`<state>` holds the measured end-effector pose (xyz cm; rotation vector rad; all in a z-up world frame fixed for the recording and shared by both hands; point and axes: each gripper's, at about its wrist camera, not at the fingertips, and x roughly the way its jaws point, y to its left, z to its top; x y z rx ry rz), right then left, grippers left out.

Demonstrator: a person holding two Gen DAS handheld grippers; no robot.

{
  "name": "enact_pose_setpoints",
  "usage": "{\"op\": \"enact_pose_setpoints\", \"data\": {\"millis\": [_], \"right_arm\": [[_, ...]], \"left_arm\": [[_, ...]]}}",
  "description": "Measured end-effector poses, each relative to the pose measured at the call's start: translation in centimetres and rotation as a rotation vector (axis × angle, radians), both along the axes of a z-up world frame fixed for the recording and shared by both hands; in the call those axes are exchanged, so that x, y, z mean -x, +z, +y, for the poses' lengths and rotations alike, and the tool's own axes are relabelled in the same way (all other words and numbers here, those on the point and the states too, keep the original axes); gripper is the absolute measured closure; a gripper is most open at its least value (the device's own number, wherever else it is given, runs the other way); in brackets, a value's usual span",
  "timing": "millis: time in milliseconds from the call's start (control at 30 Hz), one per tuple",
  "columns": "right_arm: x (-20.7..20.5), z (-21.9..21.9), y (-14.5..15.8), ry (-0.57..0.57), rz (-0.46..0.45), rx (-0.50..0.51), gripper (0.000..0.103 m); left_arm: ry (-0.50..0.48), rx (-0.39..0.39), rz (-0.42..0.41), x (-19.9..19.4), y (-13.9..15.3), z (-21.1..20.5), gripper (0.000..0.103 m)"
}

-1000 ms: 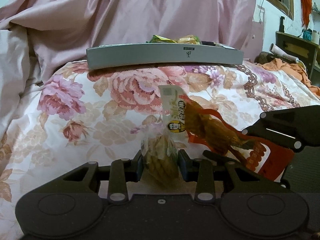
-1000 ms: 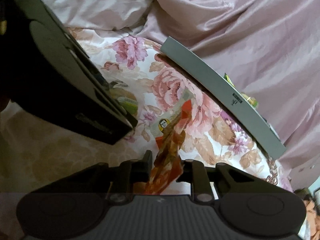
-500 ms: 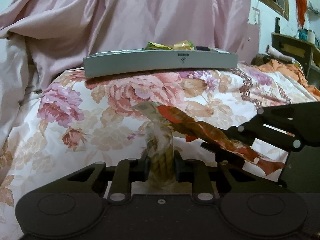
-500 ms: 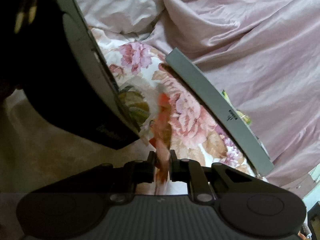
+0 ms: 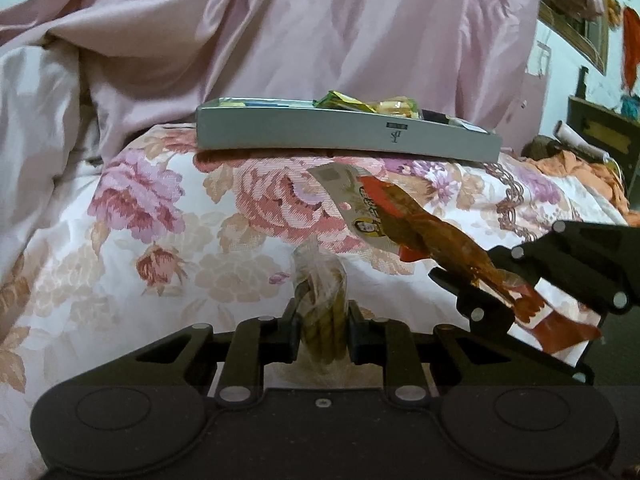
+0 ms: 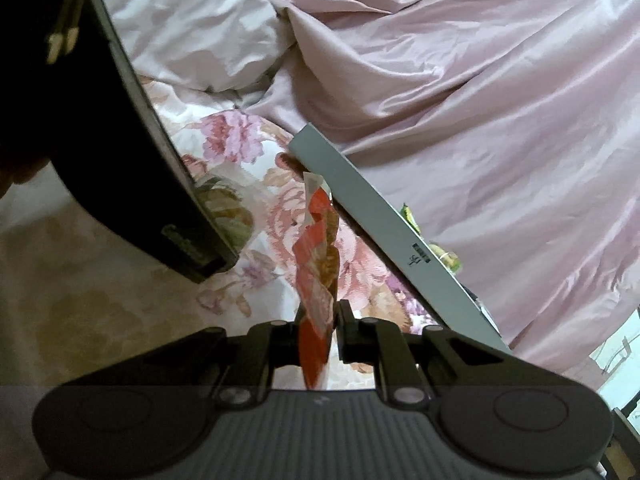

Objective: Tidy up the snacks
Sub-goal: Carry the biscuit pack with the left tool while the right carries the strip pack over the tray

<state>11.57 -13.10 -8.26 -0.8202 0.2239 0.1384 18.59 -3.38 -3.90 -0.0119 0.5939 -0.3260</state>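
My left gripper (image 5: pixel 322 320) is shut on a clear packet of brownish-green snack sticks (image 5: pixel 320 280), held just above the floral quilt (image 5: pixel 160 240). To its right, my right gripper (image 5: pixel 480 284) is shut on the lower end of a red and orange snack packet (image 5: pixel 400 220), whose top slants up to the left. In the right wrist view that red packet (image 6: pixel 316 264) stands edge-on between the pads of the right gripper (image 6: pixel 318 332). The left gripper's black body (image 6: pixel 120 152) fills the left side there. A grey tray (image 5: pixel 348 138) (image 6: pixel 380 232) with several snack packets lies beyond.
A pink satin cover (image 5: pixel 320 32) is bunched up behind the tray, and a white pillow (image 6: pixel 188 28) lies at the far left. Dark wooden furniture (image 5: pixel 600 128) and an orange cloth (image 5: pixel 580 164) are off the quilt's right edge.
Both grippers' jaws have closed tight on their packets. The red packet has been turned edge-on and raised, and the clear packet is squeezed narrower.
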Motion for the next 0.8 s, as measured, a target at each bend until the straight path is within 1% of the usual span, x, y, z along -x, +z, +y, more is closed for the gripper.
{"op": "enact_pose_setpoints", "data": {"millis": [233, 267, 433, 600, 667, 800], "right_arm": [[0.3, -0.1, 0.7, -0.016, 0.014, -0.024, 0.090], [-0.2, -0.3, 1.0, -0.018, 0.012, -0.026, 0.090], [-1.0, -1.1, 2.6, -0.026, -0.022, -0.058, 0.090], [-1.5, -1.8, 4.7, -0.005, -0.061, -0.085, 0.090], [-1.9, -2.2, 5.4, 0.007, -0.082, -0.088, 0.090], [-2.6, -2.9, 6.4, 0.014, -0.100, -0.128, 0.090]], "left_arm": [[0.049, 0.027, -0.024, -0.6, 1.4, -0.3, 0.080], [0.059, 0.029, -0.031, -0.7, 1.8, -0.3, 0.080], [0.103, 0.023, -0.063, -1.1, 3.3, -0.4, 0.080], [0.113, 0.007, -0.099, -2.0, 5.2, -1.2, 0.080], [0.118, 0.008, -0.113, -2.6, 6.0, -1.6, 0.080], [0.133, 0.011, -0.128, -4.2, 7.6, -2.2, 0.080]]}}
